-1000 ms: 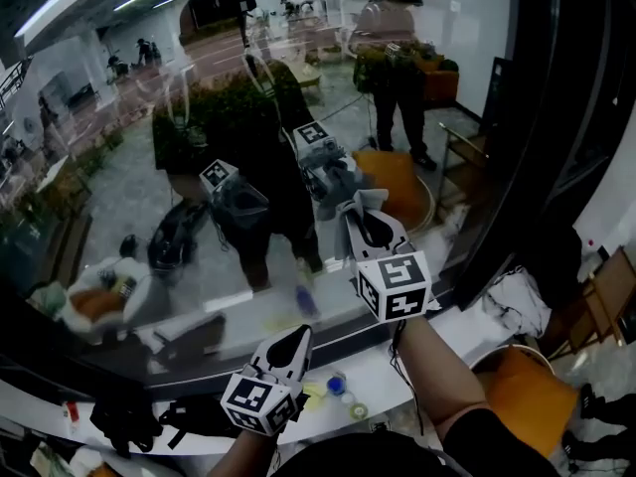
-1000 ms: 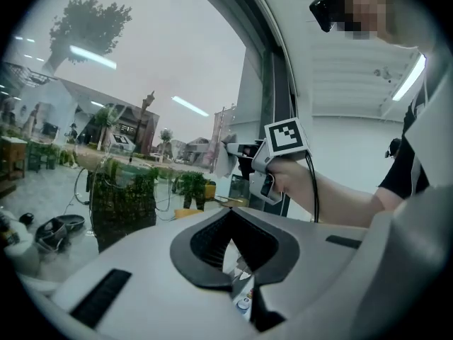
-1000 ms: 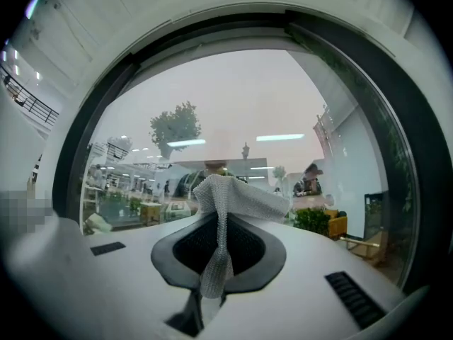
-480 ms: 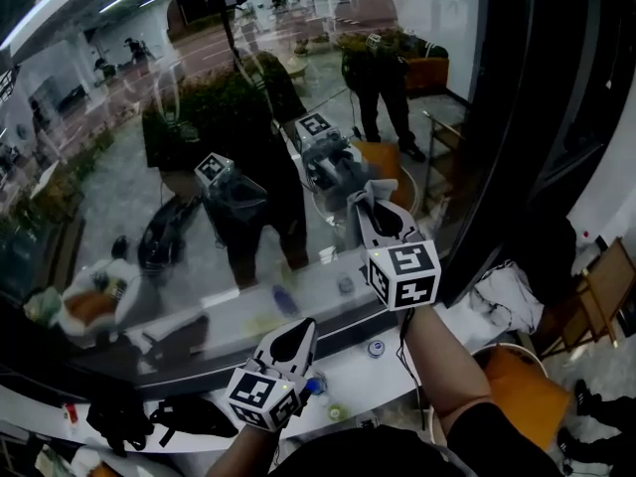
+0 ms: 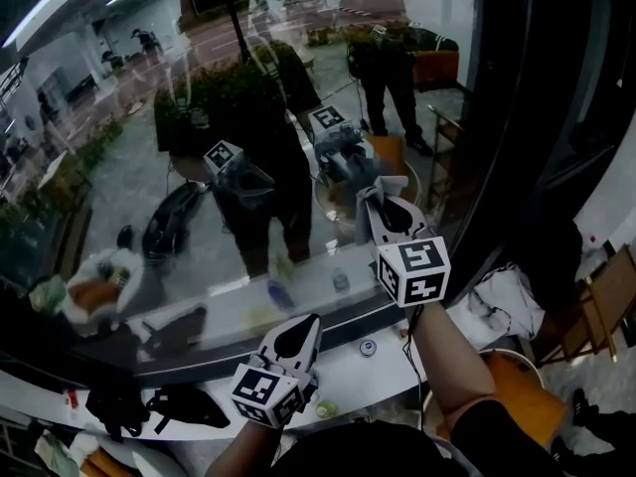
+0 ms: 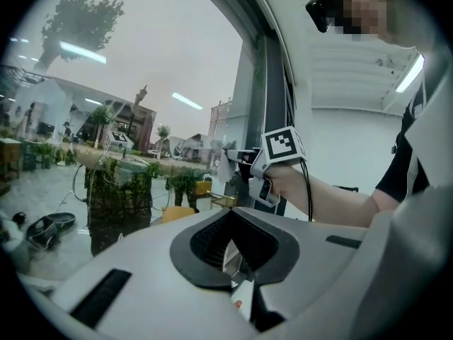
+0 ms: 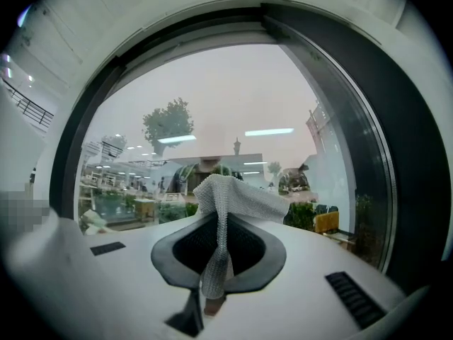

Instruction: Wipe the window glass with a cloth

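Note:
The window glass [image 5: 149, 167] fills the upper left of the head view and mirrors the person and both grippers. My right gripper [image 5: 386, 210] is raised in front of it, shut on a pale waffle-weave cloth [image 5: 373, 195] whose top meets its own reflection. In the right gripper view the cloth [image 7: 228, 195] stands up out of the gripper [image 7: 214, 283] against the glass [image 7: 233, 98]. My left gripper [image 5: 296, 338] hangs lower, over the sill, shut with nothing in it [image 6: 236, 266]. The left gripper view also shows the right gripper [image 6: 244, 163] and cloth [image 6: 225, 166].
A dark window frame [image 5: 517, 117] runs down the right side. The white sill [image 5: 388, 361] below the glass carries small round items [image 5: 368, 347] and black gear [image 5: 149, 405] at the left. An orange seat [image 5: 527, 391] and white fabric [image 5: 507, 301] lie at lower right.
My right gripper with the cloth has drifted slightly right and up along the glass. The left gripper stays low over the sill, still shut.

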### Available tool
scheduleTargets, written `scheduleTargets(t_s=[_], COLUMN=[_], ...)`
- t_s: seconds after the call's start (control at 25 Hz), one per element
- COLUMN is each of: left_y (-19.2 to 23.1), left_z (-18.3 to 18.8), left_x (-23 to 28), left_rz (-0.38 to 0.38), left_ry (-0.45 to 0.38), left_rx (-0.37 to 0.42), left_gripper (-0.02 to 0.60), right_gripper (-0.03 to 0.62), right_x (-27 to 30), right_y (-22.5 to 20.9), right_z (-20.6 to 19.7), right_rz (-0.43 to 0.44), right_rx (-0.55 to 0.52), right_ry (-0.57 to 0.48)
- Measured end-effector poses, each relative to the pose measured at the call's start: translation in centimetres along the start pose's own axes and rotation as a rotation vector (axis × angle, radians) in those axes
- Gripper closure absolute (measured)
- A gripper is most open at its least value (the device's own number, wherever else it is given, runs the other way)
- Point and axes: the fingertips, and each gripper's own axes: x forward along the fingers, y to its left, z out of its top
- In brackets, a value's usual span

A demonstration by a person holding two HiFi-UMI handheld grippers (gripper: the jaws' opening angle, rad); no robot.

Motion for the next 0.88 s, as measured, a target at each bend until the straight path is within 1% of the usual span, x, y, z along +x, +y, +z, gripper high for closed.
scheduleTargets(t_s=[0.32,0.56,0.72,0.88], left_y=[0.4,0.9,1.2,1.1], left_z=[0.0,-0.5,-0.7,-0.3], left_x=[0.4,0.3,0.0,-0.4], left_rz=[0.028,0.036,0.044,0.05], left_ry=[0.015,0.01,0.007,-0.005], left_rx=[-0.002,-0.017,-0.021,-0.006], left_gripper=[0.575,0.575,0.575,0.575], right_gripper=[0.549,0.549,0.549,0.549], right_x=[0.1,0.3,0.6,0.6], right_y=[0.0,-0.1,-0.3,-0.4], right_z=[0.1,0.1,-0.2,-0.5], right_rz=[0.021,0.01,0.005,0.005], right_rx=[-0.024,-0.03,-0.026,-0.024], right_ry=[-0.02,-0.03,-0.021,-0.006])
